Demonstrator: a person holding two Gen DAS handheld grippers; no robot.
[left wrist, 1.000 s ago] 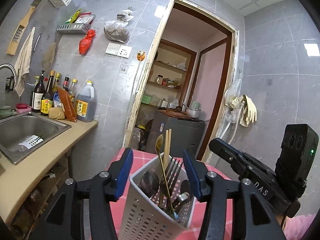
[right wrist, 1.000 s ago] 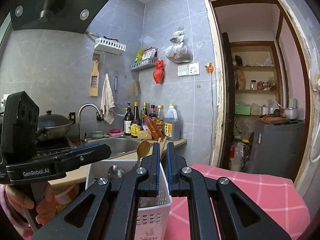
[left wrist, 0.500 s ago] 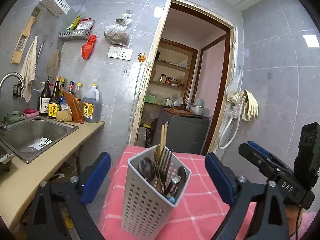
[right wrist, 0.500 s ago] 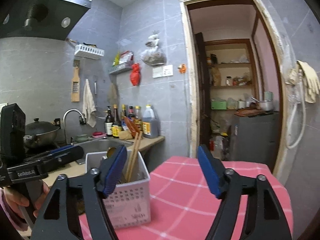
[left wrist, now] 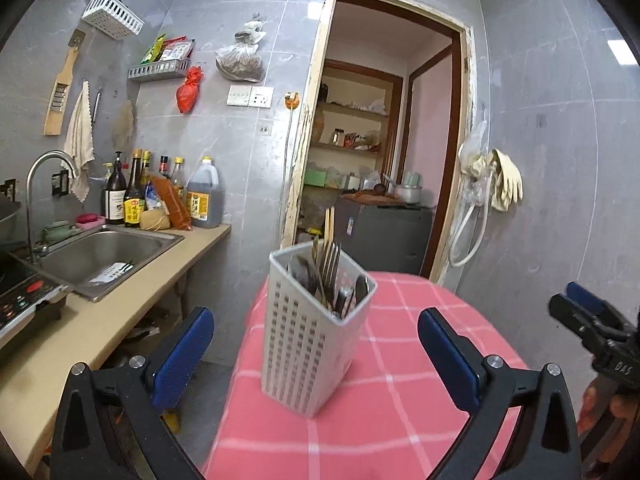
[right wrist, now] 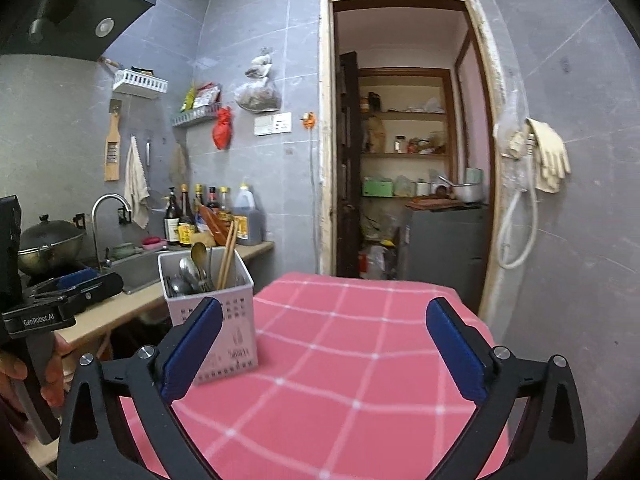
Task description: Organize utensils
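A white perforated utensil caddy (left wrist: 316, 328) stands upright near the left edge of a worktop covered in pink checked cloth (left wrist: 384, 400), holding forks (left wrist: 330, 268), spoons (right wrist: 188, 272) and chopsticks (right wrist: 227, 252). The left claw (left wrist: 316, 354) is spread wide, its blue pads clear of the caddy on either side. The right claw (right wrist: 324, 350) is also wide apart and grips nothing, with the caddy just beyond its left pad.

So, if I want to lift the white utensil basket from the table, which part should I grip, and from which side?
Probably grip the utensil basket across its flat perforated walls, below the rim, coming level from the near side. It stands upright on the pink checked tablecloth, and chopsticks, forks and spoons fill its top, so coming from above looks blocked. Both grippers are open.
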